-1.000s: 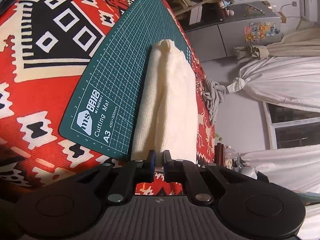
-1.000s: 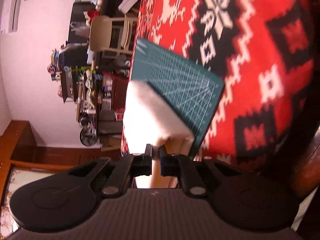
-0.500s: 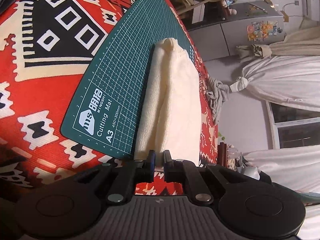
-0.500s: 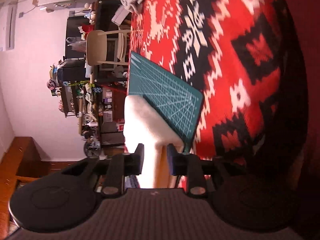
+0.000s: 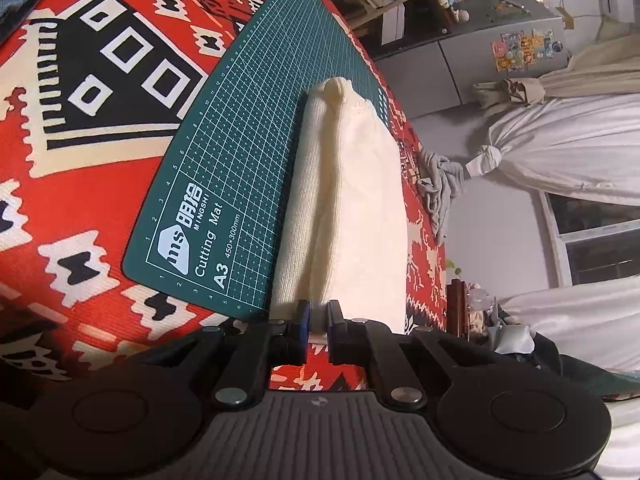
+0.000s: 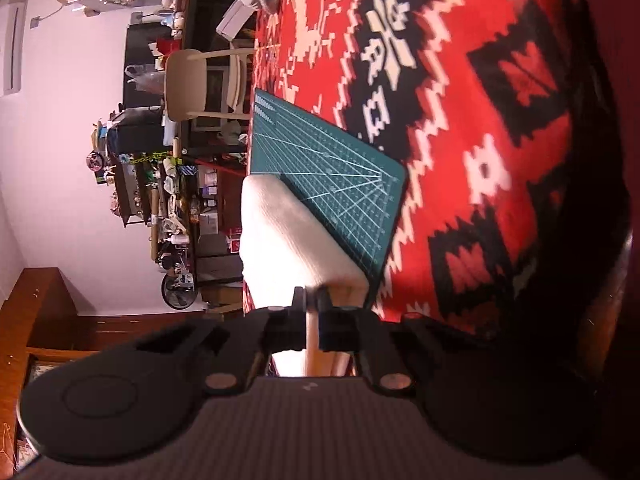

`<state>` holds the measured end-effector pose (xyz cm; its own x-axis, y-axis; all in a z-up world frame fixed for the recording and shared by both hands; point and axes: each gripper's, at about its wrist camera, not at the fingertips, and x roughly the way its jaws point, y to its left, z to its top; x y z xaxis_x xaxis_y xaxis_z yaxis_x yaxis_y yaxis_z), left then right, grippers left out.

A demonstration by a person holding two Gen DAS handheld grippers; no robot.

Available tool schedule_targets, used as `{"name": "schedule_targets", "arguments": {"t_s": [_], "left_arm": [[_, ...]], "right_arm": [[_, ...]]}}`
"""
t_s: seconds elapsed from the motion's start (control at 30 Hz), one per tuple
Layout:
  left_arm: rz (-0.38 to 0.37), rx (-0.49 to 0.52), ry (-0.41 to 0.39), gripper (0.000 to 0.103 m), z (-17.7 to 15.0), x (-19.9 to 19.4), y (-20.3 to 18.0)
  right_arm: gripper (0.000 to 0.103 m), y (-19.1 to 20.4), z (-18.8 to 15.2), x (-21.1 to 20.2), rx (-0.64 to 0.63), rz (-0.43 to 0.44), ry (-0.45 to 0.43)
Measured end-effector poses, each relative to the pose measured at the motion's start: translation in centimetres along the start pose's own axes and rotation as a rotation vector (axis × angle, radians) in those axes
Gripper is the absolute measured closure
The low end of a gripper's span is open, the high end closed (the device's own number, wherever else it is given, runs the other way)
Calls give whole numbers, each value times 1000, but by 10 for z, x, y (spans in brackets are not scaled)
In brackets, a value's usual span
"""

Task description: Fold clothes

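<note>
Clearly the cream knit garment [image 5: 352, 200], lying along the green cutting mat [image 5: 224, 184] on the patterned surface [image 5: 80, 128], is soft and limp, so we take it by its near edge: our left gripper [image 5: 317, 314] and right gripper [image 6: 313, 300] have jaws pinched on that hem.

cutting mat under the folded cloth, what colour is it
Dark green with a pale grid, the cutting mat shows best in the left wrist view.
</note>
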<state>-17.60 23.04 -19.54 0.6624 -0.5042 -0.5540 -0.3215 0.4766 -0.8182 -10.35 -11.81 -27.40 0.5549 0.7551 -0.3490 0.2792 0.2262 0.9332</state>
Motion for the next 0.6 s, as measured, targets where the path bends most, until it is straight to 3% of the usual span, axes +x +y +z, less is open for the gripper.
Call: {"name": "schedule_targets", "arguments": {"t_s": [0.17, 0.37, 0.43, 0.53, 0.6], "left_arm": [[37, 17, -21, 93, -2, -8, -3], [81, 123, -101, 89, -4, -24, -19], [94, 159, -129, 89, 0, -25, -23], [116, 188, -154, 98, 9, -19, -22], [131, 208, -164, 98, 15, -12, -23]], "right_arm": [[99, 3, -5, -25, -22, -15, -31], [94, 48, 0, -32, -250, -25, -48], [94, 68, 1, -23, -360, -38, -29], [93, 99, 4, 6, -518, -118, 53], [94, 117, 4, 27, -626, -183, 106]]}}
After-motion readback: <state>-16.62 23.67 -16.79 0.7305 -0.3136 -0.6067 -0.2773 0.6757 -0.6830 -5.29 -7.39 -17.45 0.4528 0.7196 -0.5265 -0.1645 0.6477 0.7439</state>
